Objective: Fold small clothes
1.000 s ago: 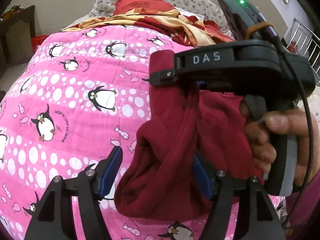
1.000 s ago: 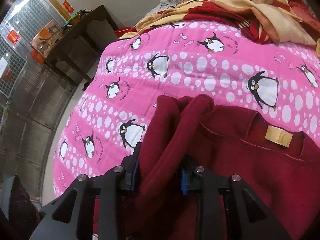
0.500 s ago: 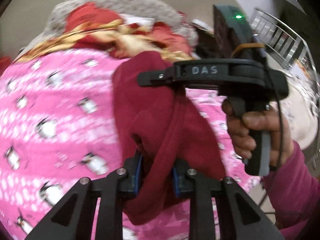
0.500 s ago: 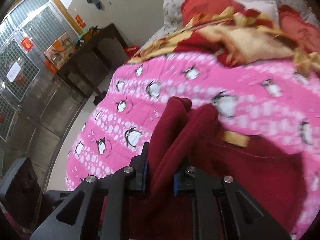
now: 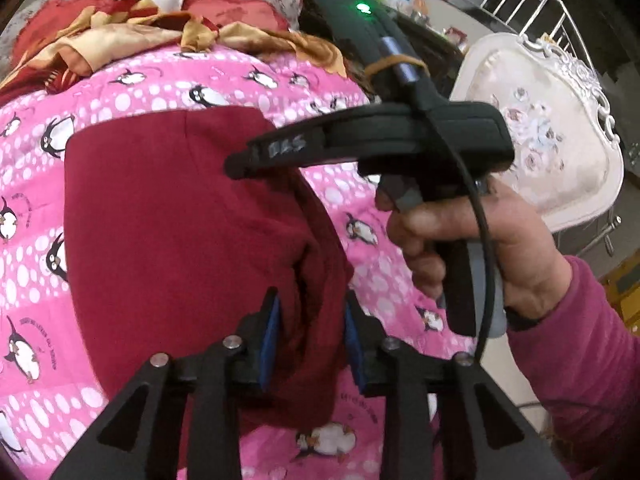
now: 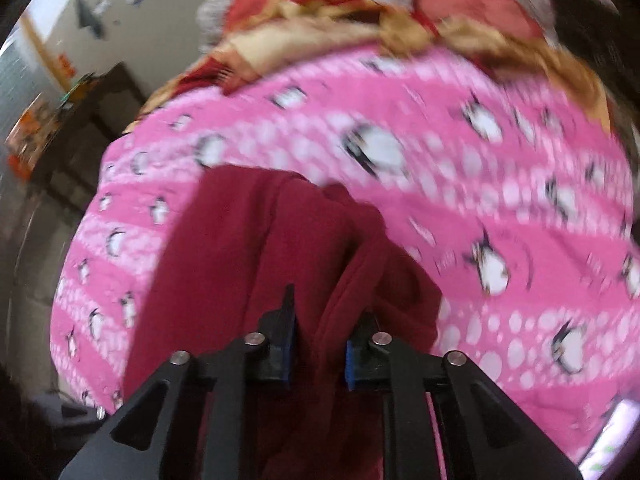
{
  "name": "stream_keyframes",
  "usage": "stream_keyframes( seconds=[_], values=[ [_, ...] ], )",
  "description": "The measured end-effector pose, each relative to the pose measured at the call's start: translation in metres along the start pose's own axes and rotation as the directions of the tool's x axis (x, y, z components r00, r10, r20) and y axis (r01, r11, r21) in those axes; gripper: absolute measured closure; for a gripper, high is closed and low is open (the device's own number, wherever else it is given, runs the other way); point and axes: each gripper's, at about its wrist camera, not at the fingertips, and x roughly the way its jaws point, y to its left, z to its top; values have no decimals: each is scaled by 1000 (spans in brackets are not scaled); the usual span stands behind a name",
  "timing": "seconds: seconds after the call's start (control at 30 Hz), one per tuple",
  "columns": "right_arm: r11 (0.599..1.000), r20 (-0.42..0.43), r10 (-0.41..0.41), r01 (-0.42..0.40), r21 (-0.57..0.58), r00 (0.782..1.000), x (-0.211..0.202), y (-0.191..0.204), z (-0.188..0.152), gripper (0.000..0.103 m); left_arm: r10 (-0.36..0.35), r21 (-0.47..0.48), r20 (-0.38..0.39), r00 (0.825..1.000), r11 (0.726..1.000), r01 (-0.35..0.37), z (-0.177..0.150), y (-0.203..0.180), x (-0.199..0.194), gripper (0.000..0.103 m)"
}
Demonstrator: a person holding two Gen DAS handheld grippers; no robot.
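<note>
A dark red fleece garment point(image 5: 168, 232) hangs spread over the pink penguin bedspread point(image 5: 36, 168), held up by both grippers. My left gripper point(image 5: 310, 336) is shut on a bunched edge of it at the lower right. My right gripper point(image 6: 318, 344) is shut on another bunched edge of the garment point(image 6: 248, 248). In the left wrist view the right gripper's body point(image 5: 400, 144) and the hand holding it sit just right of the garment, its fingertips reaching over the cloth.
A red and gold blanket point(image 5: 120, 36) and pillows lie piled at the bed's far end. A cream padded chair point(image 5: 548, 140) stands right of the bed. A dark table point(image 6: 80, 120) stands left of the bed.
My left gripper closed onto the garment. Both grippers lifted and swung it, so the cloth now hangs wider and flatter. The right wrist view is blurred from motion.
</note>
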Motion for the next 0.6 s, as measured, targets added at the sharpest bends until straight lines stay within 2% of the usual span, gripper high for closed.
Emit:
stream_keyframes(
  seconds=[0.07, 0.13, 0.2, 0.3, 0.37, 0.43, 0.5, 0.53, 0.6],
  values=[
    [999, 23, 24, -24, 36, 999, -16, -5, -3, 77, -41, -11, 16, 999, 999, 41, 0, 2, -26, 53],
    [999, 49, -34, 34, 13, 998, -37, -2, -6, 71, -71, -18, 80, 994, 997, 73, -4, 10, -63, 25],
    [997, 86, -62, 65, -38, 994, -59, 6, -10, 70, -34, -14, 151, 988, 999, 37, -6, 21, -87, 17],
    [993, 127, 1, 14, -120, 992, -84, 27, -18, 70, 93, -13, 145, 985, 996, -92, -7, 37, -86, 17],
    [984, 134, 64, -40, -175, 989, -89, 43, -26, 70, 159, -64, 114, 981, 986, -152, -4, 51, -72, 18],
    [968, 92, 121, -97, -233, 988, -82, 61, -41, 70, 141, -123, 87, 986, 984, -130, -8, 60, -56, 18],
    [959, 20, 85, -77, -274, 996, -66, 70, -59, 71, 147, -143, 64, 987, 980, -137, -12, 63, -40, 18],
    [958, -14, 30, -33, -284, 999, -56, 68, -72, 72, 154, -139, 55, 987, 980, -145, -15, 63, -33, 18],
    [958, -42, -29, 16, -288, 999, -42, 58, -93, 78, 173, -137, 16, 985, 976, -169, -23, 63, -18, 18]
  ],
)
